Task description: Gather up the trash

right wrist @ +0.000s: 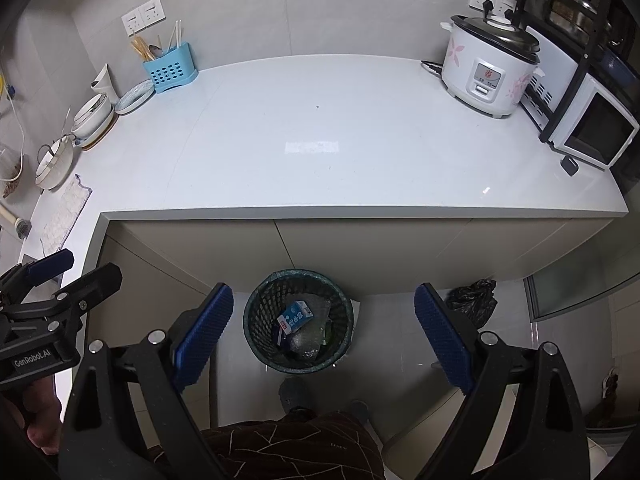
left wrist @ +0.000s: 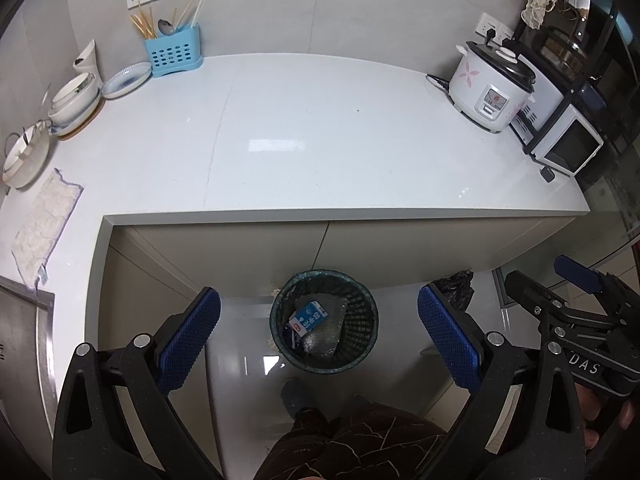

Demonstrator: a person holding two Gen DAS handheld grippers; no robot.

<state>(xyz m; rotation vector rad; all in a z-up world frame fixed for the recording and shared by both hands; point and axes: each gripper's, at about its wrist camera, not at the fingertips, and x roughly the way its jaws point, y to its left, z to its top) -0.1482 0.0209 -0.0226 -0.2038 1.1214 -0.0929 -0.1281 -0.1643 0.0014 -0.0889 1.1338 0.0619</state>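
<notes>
Blue-padded fingers of both grippers are hanging spread wide and holding nothing, side by side above the floor in front of a white tabletop (left wrist: 320, 128). The left gripper (left wrist: 319, 332) and the right gripper (right wrist: 324, 332) are each framing a dark mesh wastebasket (left wrist: 362, 344) that is standing on the floor between their fingers, close under the tabletop edge. Inside it a blue and white carton (left wrist: 308, 317) is lying on crinkled clear plastic wrap (left wrist: 324, 340).

Judging by this, the collecting step is looking finished or nearly so: no loose trash is showing on the tabletop beyond the fingers. A black plastic bag (right wrist: 472, 300) is sitting on the floor just past the right-hand fingers; it may be what is left, and reaching it would call for lowering a gripper past the tabletop edge.

Farther ahead, a rice cooker (right wrist: 490, 72), a blue utensil holder (left wrist: 173, 53) and stacked bowls (left wrist: 76, 98) are standing along the wall, well apart from the fingers.
</notes>
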